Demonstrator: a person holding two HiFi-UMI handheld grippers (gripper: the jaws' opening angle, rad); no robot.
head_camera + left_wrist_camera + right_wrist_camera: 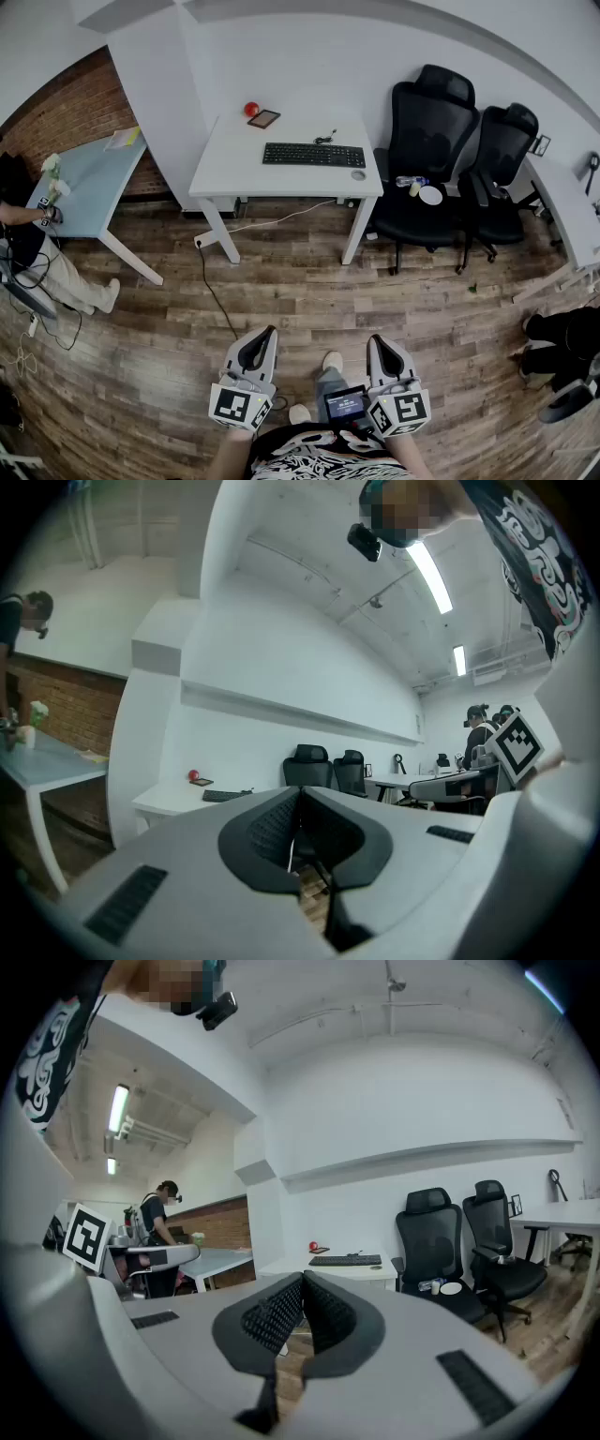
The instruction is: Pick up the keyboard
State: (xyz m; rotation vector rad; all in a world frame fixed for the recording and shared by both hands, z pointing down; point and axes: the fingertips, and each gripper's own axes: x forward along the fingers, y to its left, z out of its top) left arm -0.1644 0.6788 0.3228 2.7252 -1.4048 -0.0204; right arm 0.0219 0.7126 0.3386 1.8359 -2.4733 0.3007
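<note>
A black keyboard (313,155) lies on the white desk (234,169) across the room; it shows small in the left gripper view (225,796) and in the right gripper view (345,1261). My left gripper (268,332) and right gripper (373,339) hang side by side near my body, far from the desk, over the wooden floor. Both are shut with nothing between their jaws. In the left gripper view the left gripper (300,792) has its pads pressed together, and so does the right gripper (302,1279) in its own view.
A red ball (251,109) and a small tablet (263,118) lie at the desk's back left. Two black office chairs (427,159) stand to its right. A cable (214,291) trails over the floor. A pale blue table (89,178) with a person (37,253) stands at left.
</note>
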